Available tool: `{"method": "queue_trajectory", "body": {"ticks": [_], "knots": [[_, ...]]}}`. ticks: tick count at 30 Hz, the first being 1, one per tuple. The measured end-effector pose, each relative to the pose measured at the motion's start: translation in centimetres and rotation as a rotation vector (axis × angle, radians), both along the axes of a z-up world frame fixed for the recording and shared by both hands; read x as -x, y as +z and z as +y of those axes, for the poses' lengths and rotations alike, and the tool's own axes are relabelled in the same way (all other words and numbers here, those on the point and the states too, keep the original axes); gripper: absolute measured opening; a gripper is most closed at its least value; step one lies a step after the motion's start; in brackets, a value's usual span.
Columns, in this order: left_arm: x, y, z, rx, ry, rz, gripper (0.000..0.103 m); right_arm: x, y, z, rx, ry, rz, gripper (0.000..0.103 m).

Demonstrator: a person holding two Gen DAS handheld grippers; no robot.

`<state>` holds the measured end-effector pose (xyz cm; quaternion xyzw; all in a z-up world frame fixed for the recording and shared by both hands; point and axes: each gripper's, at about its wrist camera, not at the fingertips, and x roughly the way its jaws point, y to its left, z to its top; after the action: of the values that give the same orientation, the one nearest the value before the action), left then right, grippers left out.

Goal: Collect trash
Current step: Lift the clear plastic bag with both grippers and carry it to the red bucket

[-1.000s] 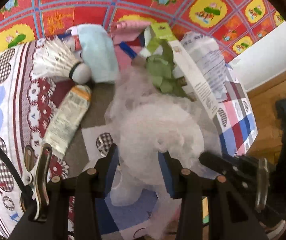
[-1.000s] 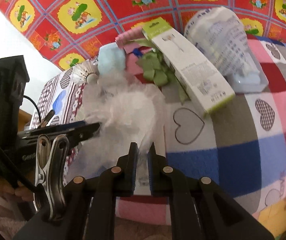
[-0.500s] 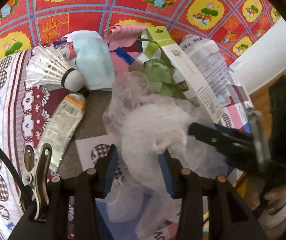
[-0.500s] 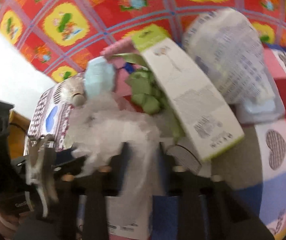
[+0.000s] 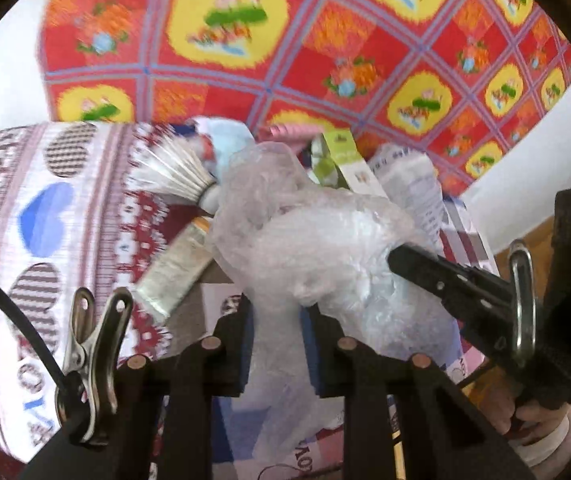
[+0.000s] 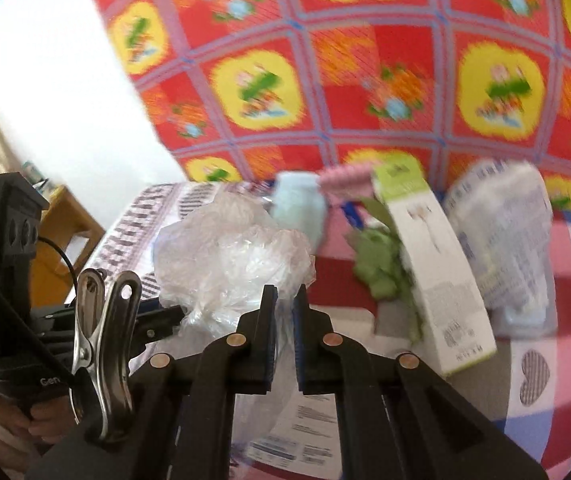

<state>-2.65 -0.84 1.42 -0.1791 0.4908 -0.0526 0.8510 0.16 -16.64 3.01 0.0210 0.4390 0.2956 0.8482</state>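
1. Left tongs [image 5: 277, 344]: jaws have just been closing, now clamped on the neck of the clear plastic bag [image 5: 305, 248]. A second ago they stood wide around it.
2. Right tongs [image 6: 284, 312]: also just closing, now nearly together, pinching a thin fold of the same bag [image 6: 233, 256]; in the left view they enter from the right side of the bag.
3. Bag sits higher in both views than a second ago, bunched just above and ahead of both tongs, and looks lifted off the patterned cloth [image 5: 45, 208].
4. Remaining litter lies beyond the bag: shuttlecock [image 5: 173, 172] to the left, flattened tube [image 5: 177, 272] below it, white-green box [image 6: 433, 264] and printed wrapper [image 6: 505, 248] to the right.
5. Judgement: the bag looks secured by both tongs. Probably it gets opened next to take the rest.
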Motion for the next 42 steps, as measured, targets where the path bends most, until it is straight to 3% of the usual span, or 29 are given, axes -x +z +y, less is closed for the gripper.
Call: {"method": "queue_trajectory", "body": {"ticks": [10,25,31,42], "knots": [[6.4,3.6,6.1,-0.048,0.227,-0.051,0.023,2.4,2.4,8.2,-0.05,0.222,-0.019,0.009],[21.5,3.7,20.5,-0.053,0.597,-0.037,0.023,10.6,2.8,27.1,-0.035,0.568,0.001,0.009],[26.9,3.5,26.3,-0.06,0.679,-0.032,0.023,14.6,2.3,34.6,-0.033,0.639,0.027,0.009],[34.3,3.0,35.4,-0.059,0.765,-0.04,0.023,19.6,1.9,44.1,-0.028,0.711,0.035,0.009]]}}
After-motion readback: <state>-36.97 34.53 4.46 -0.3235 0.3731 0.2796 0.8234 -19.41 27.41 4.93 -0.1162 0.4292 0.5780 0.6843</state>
